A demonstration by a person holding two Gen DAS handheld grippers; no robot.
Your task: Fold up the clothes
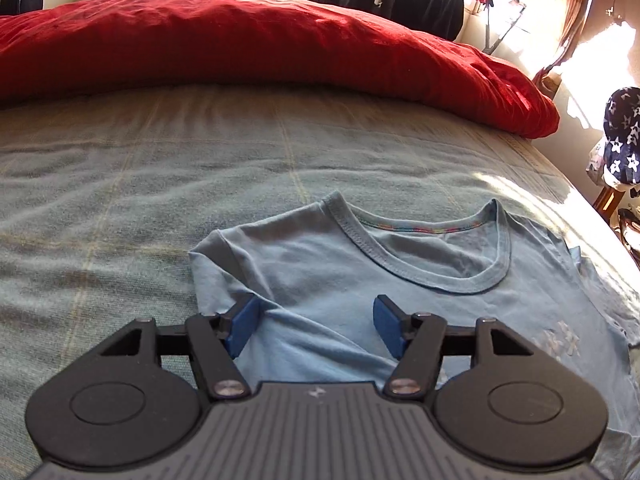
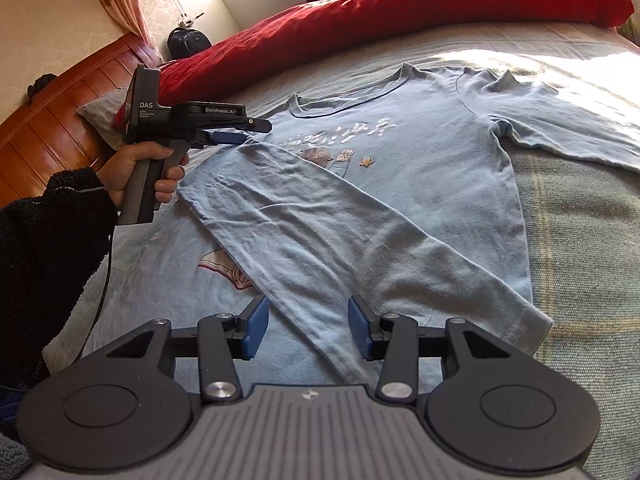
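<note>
The left tool (image 2: 240,136), marked "DAS" and "GenRobot.AI", is held upright by a hand (image 2: 140,168) in a black fuzzy sleeve (image 2: 52,232), its jaws spread over the shoulder of the light blue shirt (image 2: 400,184). The shirt lies flat on the bed (image 2: 580,240), one long sleeve folded across its printed front. The right tool (image 2: 308,330) hovers released above that sleeve; bare bedspread lies to the right, a red quilt (image 2: 400,12) beyond.

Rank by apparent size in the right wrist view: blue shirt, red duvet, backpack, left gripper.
1. blue shirt
2. red duvet, though it lies farther off, so the order against the shirt is unsure
3. left gripper, nearer the camera
4. backpack
</note>
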